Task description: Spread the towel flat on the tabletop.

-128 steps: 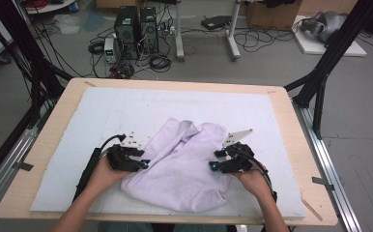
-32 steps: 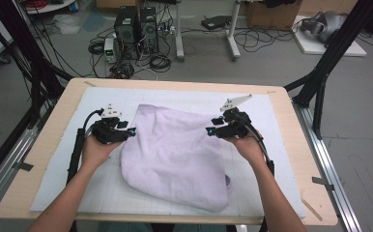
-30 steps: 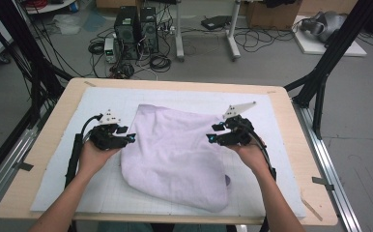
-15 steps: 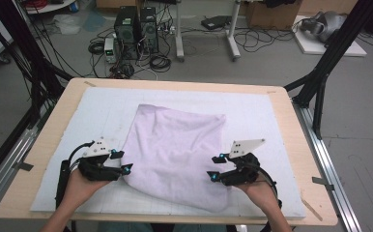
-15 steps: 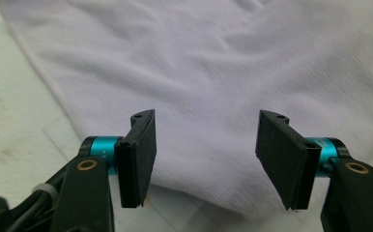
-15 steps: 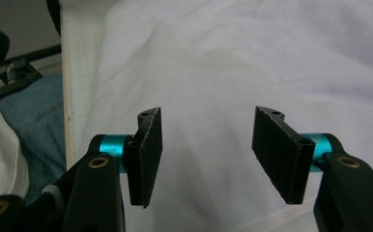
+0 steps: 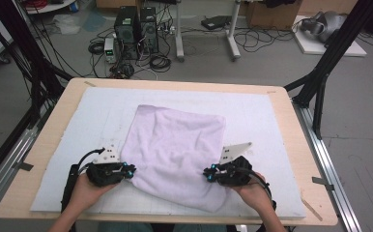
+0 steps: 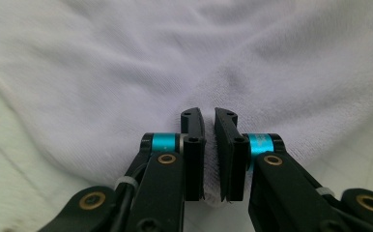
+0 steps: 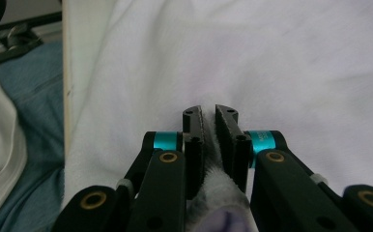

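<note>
**Two grippers pinch the near edge of the towel**

On the left, the left gripper (image 7: 126, 170) sits at the near left edge of the pale purple towel (image 7: 177, 145). Its jaws have just been closing. In the left gripper view (image 8: 208, 121) they stand narrow, with a thin bit of towel edge caught low between them. The bite looks small. If the person lifts fast, that edge could slip out and fall back down.

The towel lies flat in the middle of the white mat (image 7: 68, 145) on the table (image 7: 39, 140). Its far edge is well away from both hands.

On the right, the right gripper (image 7: 208, 175) holds the near right edge. Its jaws have just been closing too. In the right gripper view (image 9: 209, 121) a fat fold of towel (image 9: 213, 203) is squeezed between them.

One hand grips more cloth than the other. If both hands pull, the towel may come up crooked, or fold unevenly.
</note>
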Available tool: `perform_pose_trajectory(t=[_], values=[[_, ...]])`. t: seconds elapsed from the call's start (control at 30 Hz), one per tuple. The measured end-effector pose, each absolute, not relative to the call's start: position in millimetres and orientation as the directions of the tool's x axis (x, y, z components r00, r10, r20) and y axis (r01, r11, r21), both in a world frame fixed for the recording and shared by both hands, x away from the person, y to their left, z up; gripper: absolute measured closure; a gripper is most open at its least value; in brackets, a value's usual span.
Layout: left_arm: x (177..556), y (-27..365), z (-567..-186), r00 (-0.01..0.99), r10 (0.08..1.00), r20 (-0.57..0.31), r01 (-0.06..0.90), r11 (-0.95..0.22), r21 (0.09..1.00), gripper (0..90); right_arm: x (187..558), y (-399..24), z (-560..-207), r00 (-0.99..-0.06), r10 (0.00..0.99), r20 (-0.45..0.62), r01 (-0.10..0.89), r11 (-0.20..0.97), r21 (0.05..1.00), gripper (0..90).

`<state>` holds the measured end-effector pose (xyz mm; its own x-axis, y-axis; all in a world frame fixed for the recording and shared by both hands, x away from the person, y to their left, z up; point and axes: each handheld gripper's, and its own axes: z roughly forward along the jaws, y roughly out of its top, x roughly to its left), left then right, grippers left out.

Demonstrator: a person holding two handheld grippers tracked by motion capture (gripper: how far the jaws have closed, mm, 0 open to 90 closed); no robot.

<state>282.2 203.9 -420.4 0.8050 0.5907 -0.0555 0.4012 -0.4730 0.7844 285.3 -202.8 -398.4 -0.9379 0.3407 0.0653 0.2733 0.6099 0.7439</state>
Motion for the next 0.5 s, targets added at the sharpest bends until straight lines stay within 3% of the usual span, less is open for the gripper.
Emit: perform_pose_trajectory(t=[0.13,0.27,0.5], values=[[306.4,202.5,-399.5,0.762,0.644,-0.067,0.409,-0.399,0.821,82.0,306.6,-207.8,-377.8,-0.919,0.395,-0.001,0.262,0.611,0.747,83.6],[338.7,193.2,-390.5,0.709,0.703,-0.049,0.423,-0.37,0.827,82.0,343.4,-216.2,-372.7,-0.874,0.486,0.006,0.324,0.572,0.754,83.9],[387.8,173.3,-418.5,0.647,0.76,-0.067,0.508,-0.363,0.781,81.0,402.7,-217.1,-420.5,-0.817,0.574,0.06,0.468,0.598,0.65,83.9]])
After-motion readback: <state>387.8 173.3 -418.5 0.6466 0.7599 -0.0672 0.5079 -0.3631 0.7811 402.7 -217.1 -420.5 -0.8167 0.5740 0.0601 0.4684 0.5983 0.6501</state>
